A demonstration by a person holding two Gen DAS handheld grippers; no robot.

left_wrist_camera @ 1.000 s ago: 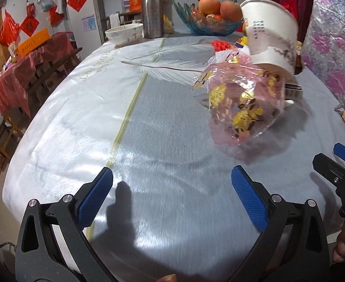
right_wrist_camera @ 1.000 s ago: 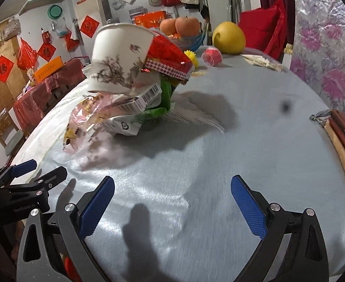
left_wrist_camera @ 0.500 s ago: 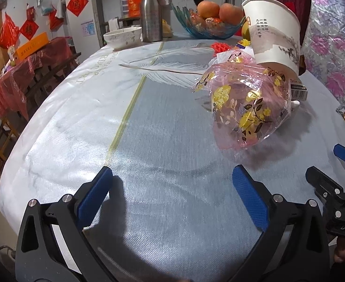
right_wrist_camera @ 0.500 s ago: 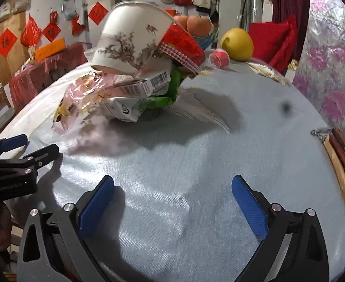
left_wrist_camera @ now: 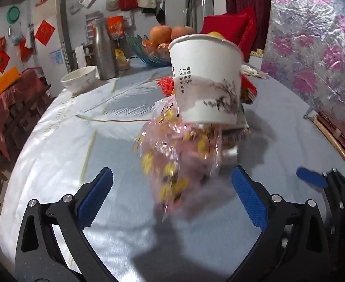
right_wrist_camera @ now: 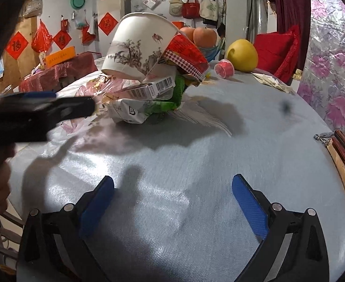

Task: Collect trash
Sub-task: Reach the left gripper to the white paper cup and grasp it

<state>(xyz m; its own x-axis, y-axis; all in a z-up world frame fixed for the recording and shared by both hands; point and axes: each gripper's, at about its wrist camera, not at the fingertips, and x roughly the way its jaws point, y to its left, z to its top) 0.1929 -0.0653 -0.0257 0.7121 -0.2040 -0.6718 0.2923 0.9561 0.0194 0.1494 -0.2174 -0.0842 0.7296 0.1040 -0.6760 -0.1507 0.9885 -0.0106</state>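
A trash pile sits mid-table: a white paper cup (left_wrist_camera: 207, 82) with ink drawing leans on top, with a pink flowered plastic wrapper (left_wrist_camera: 179, 155) in front. In the right wrist view the cup (right_wrist_camera: 139, 49) rests on a barcode box (right_wrist_camera: 149, 87), a red wrapper (right_wrist_camera: 186, 54) and green-white packets (right_wrist_camera: 137, 110). My left gripper (left_wrist_camera: 172, 195) is open, its jaws on either side of the wrapper's near end. My right gripper (right_wrist_camera: 172, 199) is open and empty, short of the pile. The left gripper also shows in the right wrist view (right_wrist_camera: 55, 103).
At the far edge stand a fruit bowl (left_wrist_camera: 158, 51), a steel flask (left_wrist_camera: 104, 51) and a white bowl (left_wrist_camera: 81, 80). A yellow pomelo (right_wrist_camera: 243, 55) and a small red cup (right_wrist_camera: 224, 68) lie behind the pile. Wooden sticks (right_wrist_camera: 343, 171) lie at the right edge.
My left gripper has moved forward and right, so the pink wrapper now lies between its jaws. The right gripper has moved a little closer to the pile. The pile has not moved.
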